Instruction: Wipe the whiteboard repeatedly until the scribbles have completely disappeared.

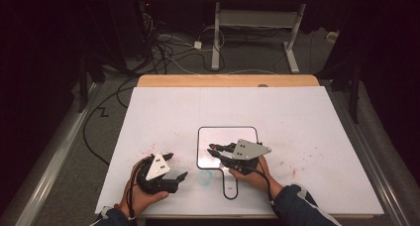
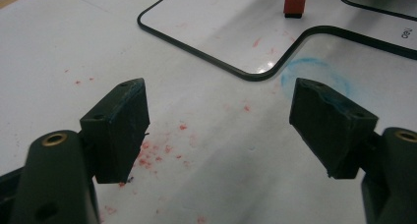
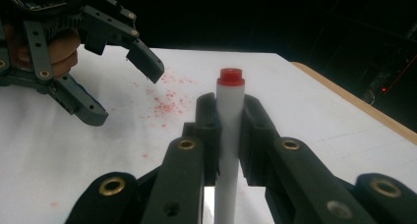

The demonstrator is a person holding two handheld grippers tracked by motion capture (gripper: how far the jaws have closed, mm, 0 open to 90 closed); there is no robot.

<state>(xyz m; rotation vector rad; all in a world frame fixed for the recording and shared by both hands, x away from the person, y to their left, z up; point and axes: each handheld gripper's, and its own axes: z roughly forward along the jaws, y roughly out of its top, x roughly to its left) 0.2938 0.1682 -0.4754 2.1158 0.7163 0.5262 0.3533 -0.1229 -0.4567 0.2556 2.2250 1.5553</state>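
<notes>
A small whiteboard with a black rim and a handle lies on the white sheet. My right gripper hovers over the board's near edge, pointing left, shut on a white marker with a red end. A red piece over the board may be that end; I cannot tell. My left gripper rests low at the sheet's near left, open with nothing between its jaws. It also hangs open in the right gripper view.
Red specks dot the sheet around the left gripper, and more lie at the right. A blue smudge sits beside the board's handle. The wooden table edge runs along the far side. Cables lie on the floor beyond.
</notes>
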